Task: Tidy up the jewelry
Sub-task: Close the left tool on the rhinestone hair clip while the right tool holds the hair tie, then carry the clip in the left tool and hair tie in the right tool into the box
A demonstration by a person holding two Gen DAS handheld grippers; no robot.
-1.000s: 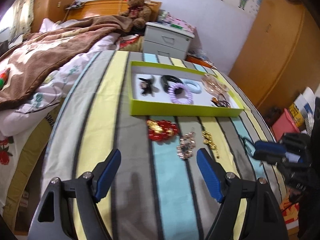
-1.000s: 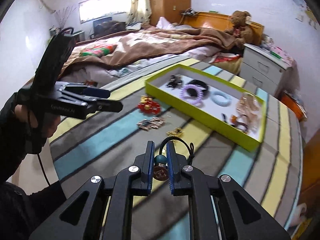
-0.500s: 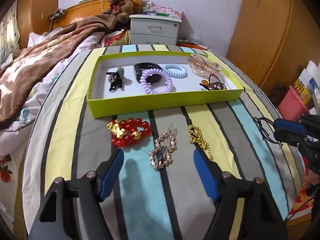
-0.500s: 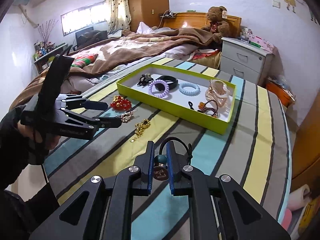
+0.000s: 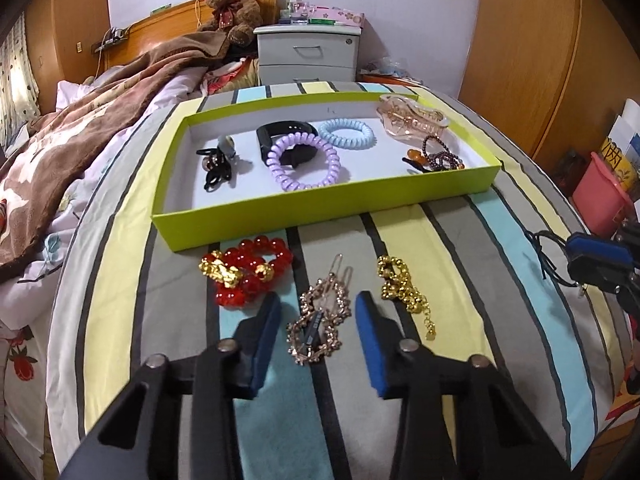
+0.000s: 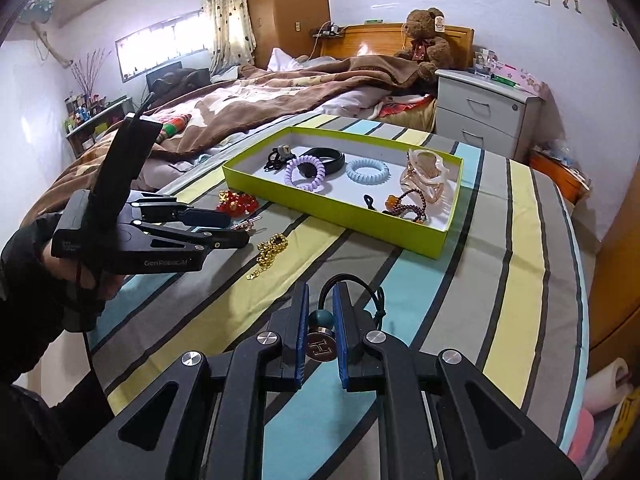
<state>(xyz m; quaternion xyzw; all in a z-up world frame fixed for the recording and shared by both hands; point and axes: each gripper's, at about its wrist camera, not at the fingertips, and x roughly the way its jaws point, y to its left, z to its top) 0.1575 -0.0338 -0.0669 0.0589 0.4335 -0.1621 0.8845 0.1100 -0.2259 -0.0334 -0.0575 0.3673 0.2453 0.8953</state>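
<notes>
Left wrist view: rhinestone hair clip (image 5: 318,322) lay lengthwise between left gripper (image 5: 318,312) jaws, closing, untouched; right gripper (image 6: 321,312) jaws clamped beaded hair tie (image 6: 320,332).

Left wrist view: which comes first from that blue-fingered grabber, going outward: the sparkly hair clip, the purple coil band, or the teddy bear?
1. Sparkly hair clip, between the left gripper closing jaws.
2. Purple coil band, inside the green tray, farther up.
3. Teddy bear, by the headboard, far back.

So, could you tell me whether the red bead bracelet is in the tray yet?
Out. The red bracelet lies on the striped cloth, in front of the green tray, beside the hair clip.
</notes>
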